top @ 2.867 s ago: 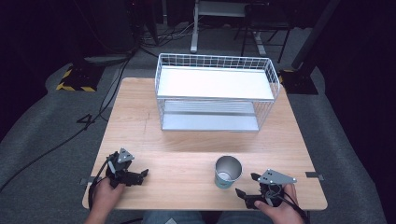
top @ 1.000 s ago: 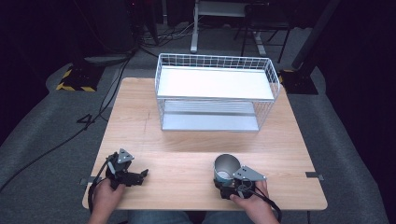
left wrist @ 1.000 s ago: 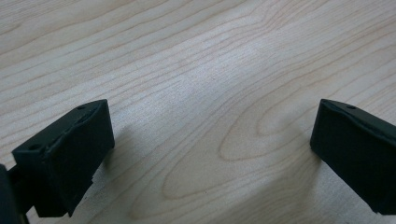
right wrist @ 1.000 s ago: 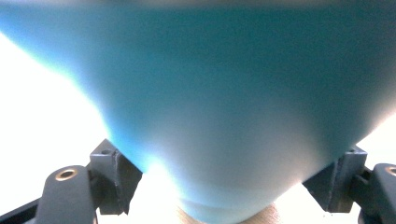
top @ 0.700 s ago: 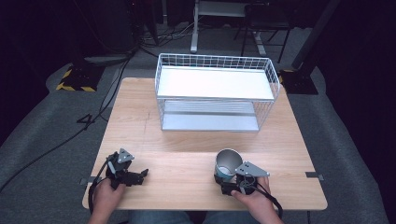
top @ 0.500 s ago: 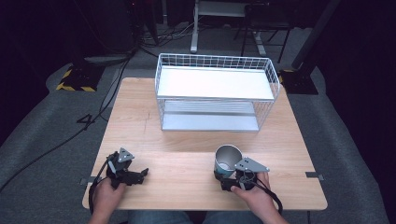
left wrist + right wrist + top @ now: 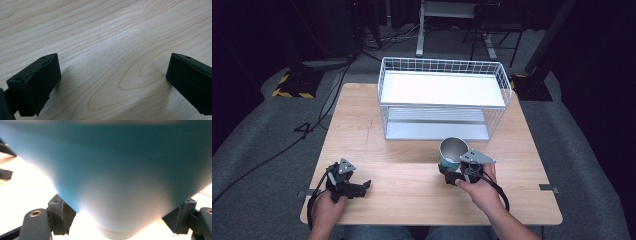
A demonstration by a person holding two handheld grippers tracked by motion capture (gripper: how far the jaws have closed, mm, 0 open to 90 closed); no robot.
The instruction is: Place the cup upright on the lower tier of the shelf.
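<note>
A teal cup with a shiny metal inside is lifted a little off the wooden table, in front of the white wire rack. My right gripper is shut on the cup's lower body. In the right gripper view the teal cup wall sits between both black jaws, tilted. My left gripper rests near the table's front left, pointing right. In the left gripper view its fingers stand wide apart over bare wood, with nothing between them.
The two-level wire rack stands at the back middle of the table, its top shelf and lower shelf bare. Cables run over the grey floor at the left. A black-and-yellow block lies beyond the table's left corner.
My right gripper moved left to the cup, closed on it, then lifted it and carried it slightly toward the rack. The left gripper has stayed in place.
</note>
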